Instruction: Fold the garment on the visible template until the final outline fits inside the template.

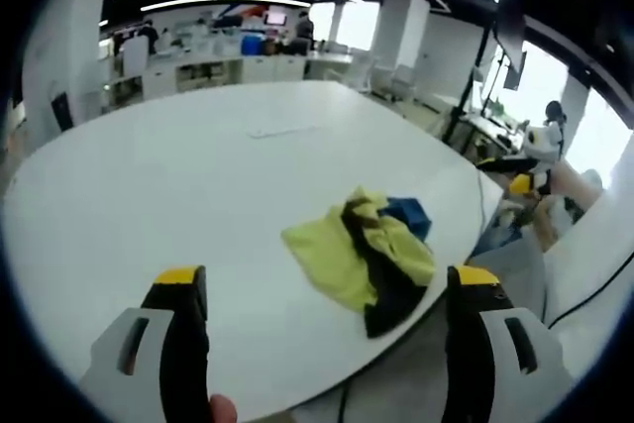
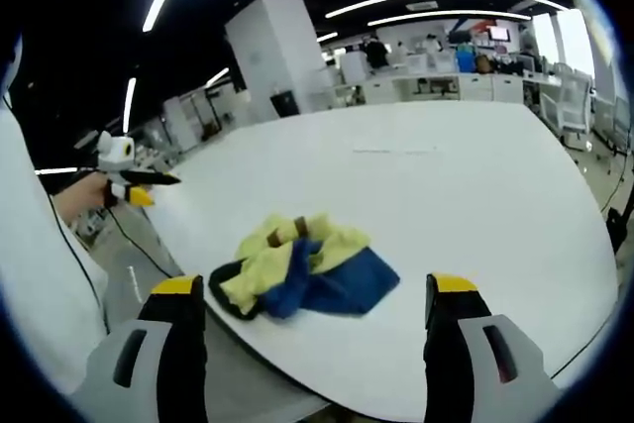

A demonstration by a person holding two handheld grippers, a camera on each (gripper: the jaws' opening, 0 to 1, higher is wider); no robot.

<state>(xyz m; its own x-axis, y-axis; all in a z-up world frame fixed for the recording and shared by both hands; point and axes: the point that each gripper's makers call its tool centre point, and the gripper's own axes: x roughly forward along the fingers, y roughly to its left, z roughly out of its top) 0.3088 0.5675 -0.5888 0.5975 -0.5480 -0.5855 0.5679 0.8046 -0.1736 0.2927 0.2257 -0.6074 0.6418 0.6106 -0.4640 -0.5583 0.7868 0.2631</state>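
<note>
A crumpled garment [image 1: 362, 255] in yellow, black and blue lies bunched near the rounded edge of a large white table [image 1: 198, 175]. My left gripper [image 1: 327, 282] stands open, off the table's edge and short of the garment, with nothing between its yellow-tipped fingers [image 1: 181, 279]. From the other side the same garment [image 2: 302, 269] shows, its black hem at the table [image 2: 475, 195] edge. My right gripper [image 2: 315, 286] is also open and apart from the cloth. Each gripper appears in the other's view, held in a hand: the right gripper [image 1: 533, 151] and the left gripper [image 2: 121, 173].
A faint thin mark [image 1: 282, 131] lies on the tabletop beyond the garment, also visible as the mark [image 2: 396, 151]. Office desks [image 1: 228, 66], a white pillar [image 2: 277, 56] and distant people stand behind. A cable [image 2: 129, 235] hangs by the table edge.
</note>
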